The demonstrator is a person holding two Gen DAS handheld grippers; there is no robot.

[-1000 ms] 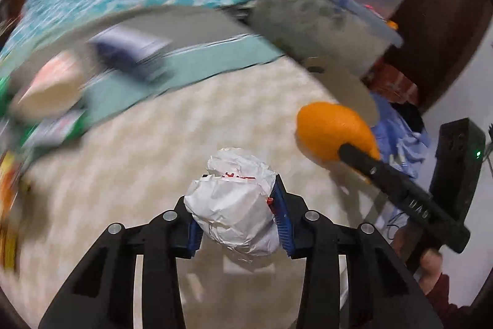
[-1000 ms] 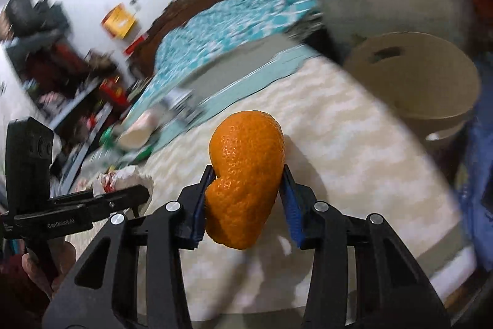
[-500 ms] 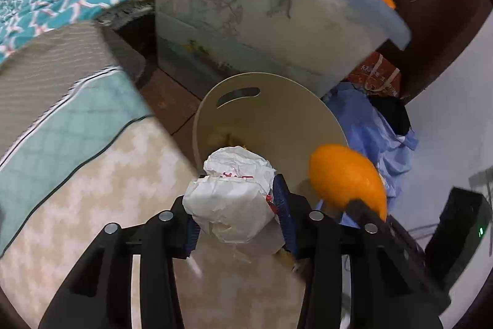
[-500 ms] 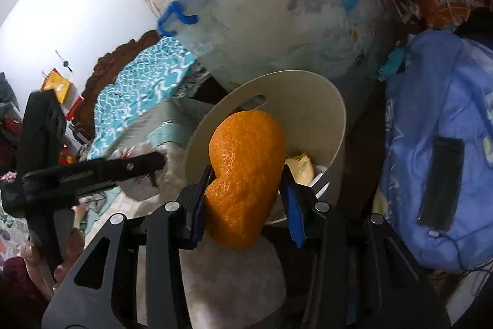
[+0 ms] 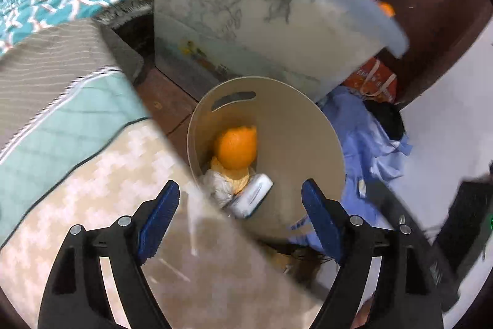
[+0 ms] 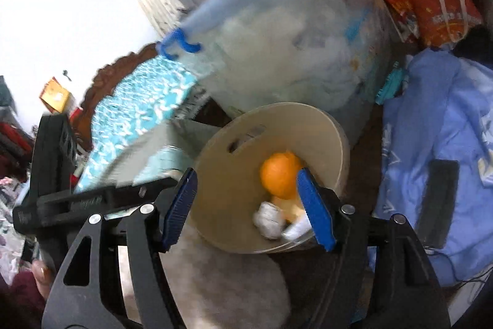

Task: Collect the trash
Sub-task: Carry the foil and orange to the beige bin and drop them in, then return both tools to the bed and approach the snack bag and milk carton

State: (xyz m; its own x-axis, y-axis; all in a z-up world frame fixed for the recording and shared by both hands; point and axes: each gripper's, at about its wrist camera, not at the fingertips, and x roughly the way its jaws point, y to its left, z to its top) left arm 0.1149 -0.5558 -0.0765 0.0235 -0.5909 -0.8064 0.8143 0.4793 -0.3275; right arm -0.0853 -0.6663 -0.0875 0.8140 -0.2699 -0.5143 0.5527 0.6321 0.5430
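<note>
Round beige plastic bin [image 5: 308, 144]: holds orange peel [image 5: 236, 145], crumpled white paper ball [image 5: 218, 185], a white packet [image 5: 254, 195].
Left gripper [image 5: 238, 216]: jaws spread, empty, above bin's near rim.
Right gripper [image 6: 248, 210]: jaws spread, empty, over bin.

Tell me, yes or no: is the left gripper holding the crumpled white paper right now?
No: the left gripper stands open and empty, and the crumpled white paper lies in the beige bin beside the orange peel.

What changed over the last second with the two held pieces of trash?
Both were let go: the left gripper dropped the crumpled paper wad and the right gripper the orange peel into the beige bin. Both grippers now stand open. The bin and the plastic storage box behind it stayed put.
</note>
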